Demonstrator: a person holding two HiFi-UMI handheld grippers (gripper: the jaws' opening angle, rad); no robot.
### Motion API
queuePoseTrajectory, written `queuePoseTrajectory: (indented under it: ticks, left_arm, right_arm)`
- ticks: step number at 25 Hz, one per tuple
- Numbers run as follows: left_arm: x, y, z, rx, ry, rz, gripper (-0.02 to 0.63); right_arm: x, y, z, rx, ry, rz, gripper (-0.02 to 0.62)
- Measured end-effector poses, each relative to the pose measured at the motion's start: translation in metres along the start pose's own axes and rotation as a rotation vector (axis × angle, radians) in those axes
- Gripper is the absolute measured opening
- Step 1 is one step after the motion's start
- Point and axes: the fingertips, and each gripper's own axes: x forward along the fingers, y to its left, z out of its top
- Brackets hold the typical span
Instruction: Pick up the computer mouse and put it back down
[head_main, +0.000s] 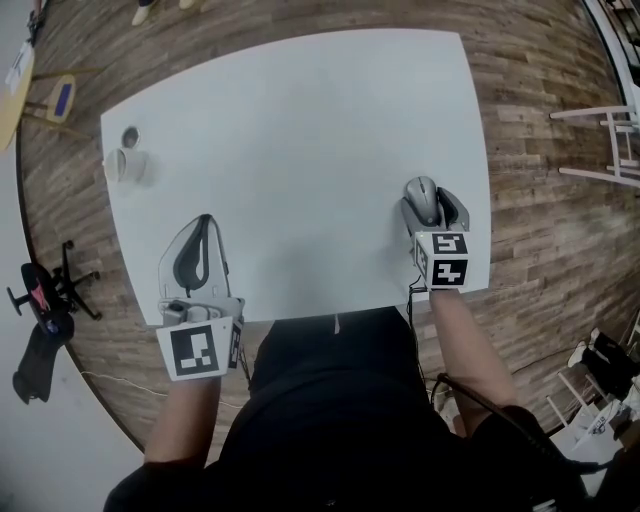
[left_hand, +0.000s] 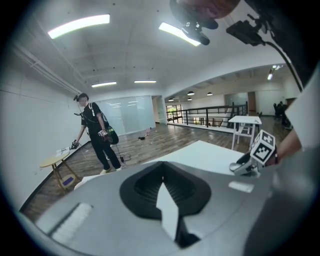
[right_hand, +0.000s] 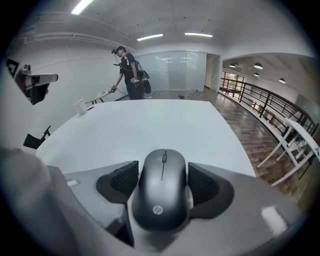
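A dark grey computer mouse (right_hand: 161, 192) with a scroll wheel sits between the two black ribbed pads of my right gripper (right_hand: 162, 170), both pads pressed against its sides. In the head view the mouse (head_main: 421, 195) and right gripper (head_main: 426, 192) are near the white table's (head_main: 300, 150) front right corner. I cannot tell whether the mouse touches the tabletop. My left gripper (head_main: 205, 222) lies at the table's front left, its jaws together with nothing in them; in its own view the left gripper (left_hand: 162, 167) shows only a thin sliver between the pads.
A white cup (head_main: 122, 163) lies near the table's left edge, with a small round object (head_main: 130, 135) just behind it. A person (right_hand: 127, 72) stands beyond the far side, beside a round wooden table (head_main: 10, 90). White furniture (head_main: 615, 140) stands at the right.
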Motion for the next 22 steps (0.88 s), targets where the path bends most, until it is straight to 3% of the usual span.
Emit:
queuePoseTrajectory:
  ticks: [22]
  left_arm:
    - [-0.008, 0.001, 0.020, -0.003, -0.094, -0.005, 0.008]
  right_arm:
    - [-0.033, -0.006, 0.040, -0.020, -0.111, -0.065, 0.316]
